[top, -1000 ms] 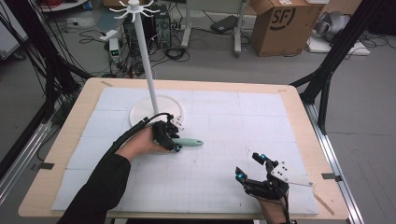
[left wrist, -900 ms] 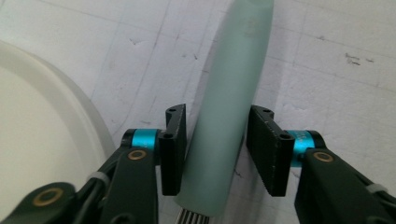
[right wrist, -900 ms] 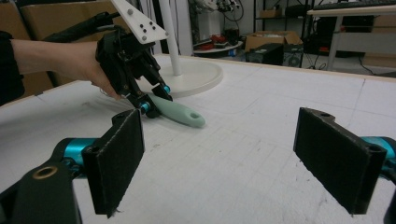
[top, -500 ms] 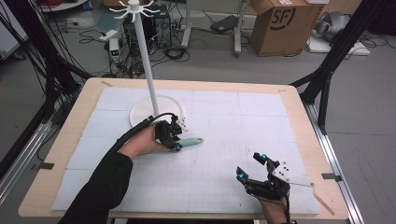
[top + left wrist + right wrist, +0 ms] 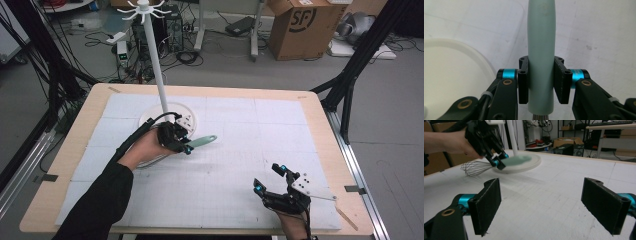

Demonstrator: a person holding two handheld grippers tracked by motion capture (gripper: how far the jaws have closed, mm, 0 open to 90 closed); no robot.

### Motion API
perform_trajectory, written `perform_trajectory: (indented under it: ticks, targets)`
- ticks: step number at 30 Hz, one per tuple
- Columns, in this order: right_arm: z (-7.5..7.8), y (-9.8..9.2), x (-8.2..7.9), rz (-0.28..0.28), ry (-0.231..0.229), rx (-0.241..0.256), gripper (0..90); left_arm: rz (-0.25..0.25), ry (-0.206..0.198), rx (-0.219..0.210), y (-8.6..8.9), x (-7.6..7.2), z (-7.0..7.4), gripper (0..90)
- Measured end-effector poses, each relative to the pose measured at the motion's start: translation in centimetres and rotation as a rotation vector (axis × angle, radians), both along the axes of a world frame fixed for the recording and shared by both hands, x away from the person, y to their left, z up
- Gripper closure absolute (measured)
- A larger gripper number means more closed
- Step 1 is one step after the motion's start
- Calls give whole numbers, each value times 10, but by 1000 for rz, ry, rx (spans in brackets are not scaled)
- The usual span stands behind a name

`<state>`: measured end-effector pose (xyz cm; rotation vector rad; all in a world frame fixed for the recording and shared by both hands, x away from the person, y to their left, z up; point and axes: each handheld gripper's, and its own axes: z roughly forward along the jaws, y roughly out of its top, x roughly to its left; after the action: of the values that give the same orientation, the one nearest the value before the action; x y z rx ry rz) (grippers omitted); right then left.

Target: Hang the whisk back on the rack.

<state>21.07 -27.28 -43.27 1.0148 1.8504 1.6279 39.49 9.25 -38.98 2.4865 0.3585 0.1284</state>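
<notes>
My left gripper [image 5: 182,145] is shut on the pale green handle [image 5: 202,141] of a wire whisk, beside the round white base [image 5: 150,116] of a hook stand at the table's left centre. The left gripper view shows both pads clamped on the handle [image 5: 541,37], with the base [image 5: 454,75] at the left. The stand's white pole [image 5: 157,70] rises to a ring of hooks [image 5: 143,9]. My right gripper [image 5: 269,177] stands open over the mat at the front right. Its own view shows the whisk's wires [image 5: 474,167] off the mat, behind the left gripper [image 5: 497,161].
A white gridded mat [image 5: 250,130] covers most of the wooden table [image 5: 320,115]. Beyond the far edge, the floor holds a cardboard box [image 5: 300,25], cables and a power strip [image 5: 122,52]. A black frame leg [image 5: 350,75] stands at the table's right.
My left gripper has lifted the whisk a little and carried it slightly toward the stand, and the handle now tilts upward. The right gripper has stayed put.
</notes>
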Motion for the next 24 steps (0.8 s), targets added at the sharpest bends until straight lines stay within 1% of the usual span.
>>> perform_trajectory:
  ticks: [1,2,4,6,9,10,11,12,13,14,15,16,17,19,21,22,23,24]
  targets:
    - [0,0,0,-1,3,1,155,9,-11,-28,3,-2,6,694]
    - [0,1,0,-2,10,3,155,17,-24,-41,5,-3,10,694]
    - [0,1,0,-1,6,-1,155,37,-78,-44,7,-8,18,695]
    - [0,1,1,0,7,-2,155,48,-106,-71,8,-13,23,695]
    - [-1,2,1,-2,5,-6,155,45,-115,-138,11,-19,30,695]
    - [-1,2,0,0,17,-2,155,42,-113,-157,12,-20,32,695]
    - [-1,2,0,-1,16,-5,155,42,-110,-174,13,-22,34,695]
    - [-1,2,1,-1,12,-6,155,42,-110,-174,13,-22,34,695]
    - [-1,2,0,-2,13,-6,155,41,-117,-184,14,-23,36,695]
    - [-1,2,0,-2,12,-6,155,47,-120,-212,17,-23,39,694]
    - [-1,2,0,-2,13,-7,155,47,-120,-212,17,-23,39,695]
    - [-1,2,0,-3,12,-7,155,57,-120,-234,21,-23,42,694]
    - [-1,2,0,-5,18,-4,155,57,-120,-234,21,-23,42,694]
    - [-2,1,1,-5,9,-9,155,75,-125,-258,29,-22,47,694]
    - [-2,2,1,-7,19,-6,155,91,-131,-287,35,-21,52,694]
    - [-2,2,1,-8,15,-8,155,101,-133,-300,39,-21,54,694]
    - [-2,2,1,-9,16,-8,155,101,-133,-300,39,-21,54,694]
    - [-2,2,1,-10,15,-10,155,115,-148,-325,46,-21,62,694]
